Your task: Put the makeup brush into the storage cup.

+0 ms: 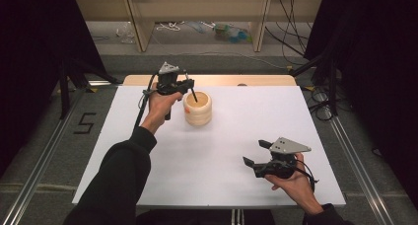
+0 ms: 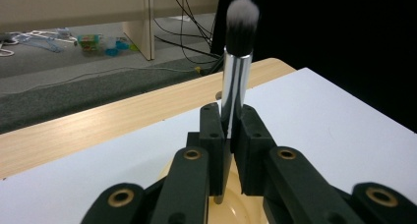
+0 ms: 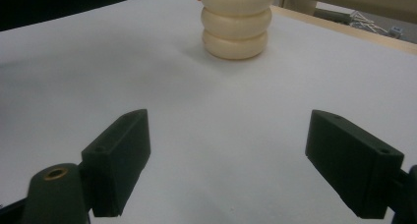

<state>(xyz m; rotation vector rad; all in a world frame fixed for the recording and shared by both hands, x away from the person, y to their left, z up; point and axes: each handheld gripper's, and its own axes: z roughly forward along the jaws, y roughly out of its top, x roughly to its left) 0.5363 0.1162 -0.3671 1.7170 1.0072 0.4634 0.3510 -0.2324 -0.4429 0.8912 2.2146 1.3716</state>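
Observation:
A cream ribbed holder (image 1: 198,108) stands on the white table top (image 1: 236,136), left of centre toward the back; it also shows far ahead in the right gripper view (image 3: 237,23). My left gripper (image 1: 189,85) hovers over the holder's rim, shut on a makeup brush (image 2: 237,62) with a silver ferrule and dark, grey-tipped bristles. The brush's dark handle (image 1: 193,93) slants down into the holder's mouth. My right gripper (image 1: 256,154) sits low at the front right, open, with nothing between its fingers (image 3: 118,160).
A wooden strip (image 1: 212,80) runs along the table's back edge. Beyond it, the floor has cables, wooden frame legs (image 1: 140,32) and small clutter (image 1: 231,33). Dark curtains flank both sides.

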